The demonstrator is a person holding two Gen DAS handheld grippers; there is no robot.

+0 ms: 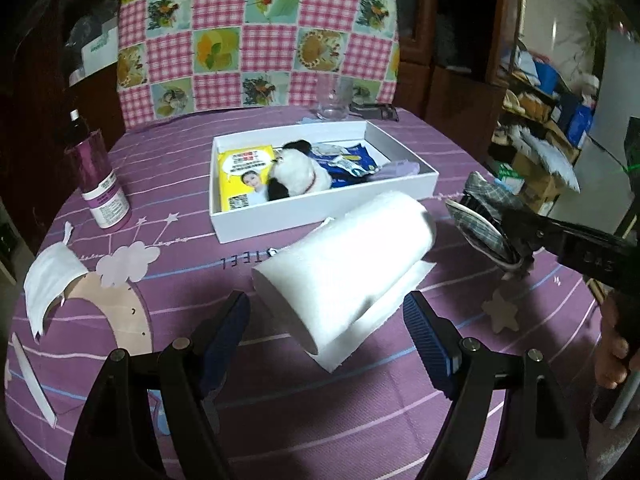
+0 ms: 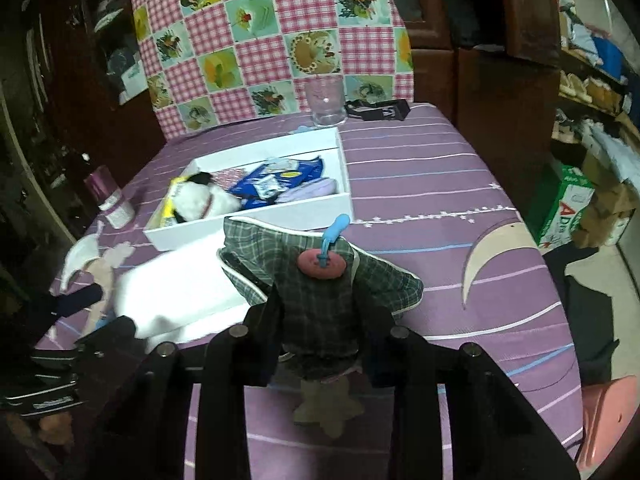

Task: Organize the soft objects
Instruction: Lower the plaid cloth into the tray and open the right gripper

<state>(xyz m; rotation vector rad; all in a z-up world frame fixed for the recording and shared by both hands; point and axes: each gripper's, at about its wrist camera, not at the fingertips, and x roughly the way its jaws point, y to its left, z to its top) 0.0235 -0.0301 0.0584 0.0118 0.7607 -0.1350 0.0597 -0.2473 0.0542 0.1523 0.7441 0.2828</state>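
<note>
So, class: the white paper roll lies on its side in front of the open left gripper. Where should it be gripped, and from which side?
Grip the paper roll across its curved middle, coming from the near side where the left gripper already points. It lies on its side, so both fingers can straddle it; avoid the loose sheet beneath.

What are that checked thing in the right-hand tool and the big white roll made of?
The checked pouch looks like woven cotton-type fabric: a matte green plaid that folds softly, with pale piping and a pink button; the right gripper is shut on it. The white roll looks like soft matte tissue paper, with a loose sheet trailing underneath.
</note>
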